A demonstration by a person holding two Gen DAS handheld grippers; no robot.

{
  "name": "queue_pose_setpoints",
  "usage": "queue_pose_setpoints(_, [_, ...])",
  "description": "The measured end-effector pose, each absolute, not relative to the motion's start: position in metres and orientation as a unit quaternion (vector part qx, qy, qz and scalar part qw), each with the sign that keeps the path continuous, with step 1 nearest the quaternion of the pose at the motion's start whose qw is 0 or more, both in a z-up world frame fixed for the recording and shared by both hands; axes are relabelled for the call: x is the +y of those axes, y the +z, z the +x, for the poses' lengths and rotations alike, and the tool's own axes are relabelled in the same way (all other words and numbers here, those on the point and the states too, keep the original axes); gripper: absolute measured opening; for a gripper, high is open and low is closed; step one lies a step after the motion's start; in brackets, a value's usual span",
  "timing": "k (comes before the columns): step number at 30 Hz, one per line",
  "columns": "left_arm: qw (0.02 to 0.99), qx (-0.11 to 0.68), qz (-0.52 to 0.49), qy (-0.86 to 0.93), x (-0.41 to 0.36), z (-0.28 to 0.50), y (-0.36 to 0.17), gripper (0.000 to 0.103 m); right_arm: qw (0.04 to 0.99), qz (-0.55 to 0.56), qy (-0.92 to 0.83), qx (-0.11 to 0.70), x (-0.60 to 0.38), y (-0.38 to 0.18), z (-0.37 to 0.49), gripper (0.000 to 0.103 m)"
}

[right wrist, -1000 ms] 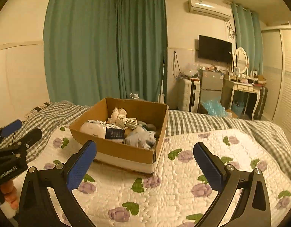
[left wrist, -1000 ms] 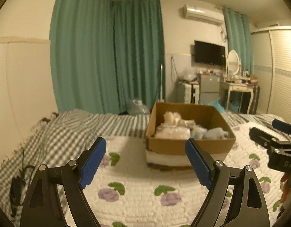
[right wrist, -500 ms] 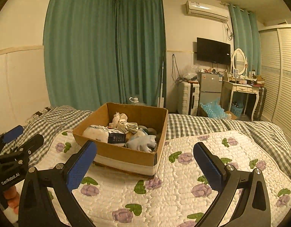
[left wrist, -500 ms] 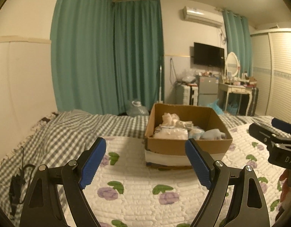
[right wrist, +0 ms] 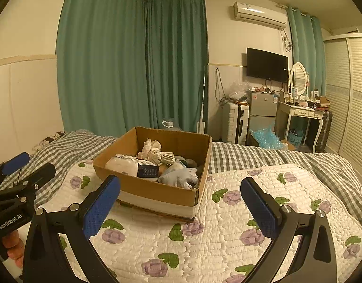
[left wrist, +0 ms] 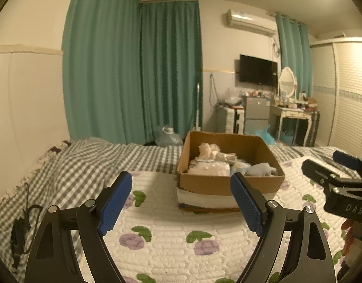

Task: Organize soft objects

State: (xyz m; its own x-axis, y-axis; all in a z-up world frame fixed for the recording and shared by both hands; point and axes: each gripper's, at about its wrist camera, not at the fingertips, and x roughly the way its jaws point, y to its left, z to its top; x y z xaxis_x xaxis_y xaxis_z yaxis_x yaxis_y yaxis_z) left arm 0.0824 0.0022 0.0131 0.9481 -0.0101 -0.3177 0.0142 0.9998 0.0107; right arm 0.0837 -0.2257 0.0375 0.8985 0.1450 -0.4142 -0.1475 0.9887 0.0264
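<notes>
A brown cardboard box (left wrist: 230, 184) (right wrist: 157, 192) stands on the bed's white flowered quilt (left wrist: 162, 231) (right wrist: 228, 235). It holds several soft things: a white wrapped pack (right wrist: 128, 166), a cream plush (right wrist: 151, 149) and a pale blue plush (right wrist: 181, 178) (left wrist: 261, 169). My left gripper (left wrist: 181, 200) is open and empty, low over the quilt in front of the box; it also shows in the right wrist view (right wrist: 27, 171). My right gripper (right wrist: 179, 204) is open and empty, in front of the box; it also shows in the left wrist view (left wrist: 331, 167).
A grey checked blanket (left wrist: 70, 165) covers the bed's left and far side. A black cable (left wrist: 20, 226) lies at its left edge. Teal curtains (right wrist: 133, 66), a small fridge (right wrist: 262, 110), a white dressing table (right wrist: 301, 115) and a wardrobe (right wrist: 350, 99) stand beyond the bed.
Both grippers have drawn back and tilted up slightly, so the box looks a little farther and lower. Both stay open and empty. The box has not moved.
</notes>
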Motion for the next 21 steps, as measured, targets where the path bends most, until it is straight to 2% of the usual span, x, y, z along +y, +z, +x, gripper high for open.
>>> queue_pose_setpoints(21, [0.987, 0.162, 0.01, -0.01, 0.0036, 0.0831, 0.0138, 0.086, 0.972, -0.003, 0.08, 0.222, -0.2215, 0.0313, 0.0844, 0.103])
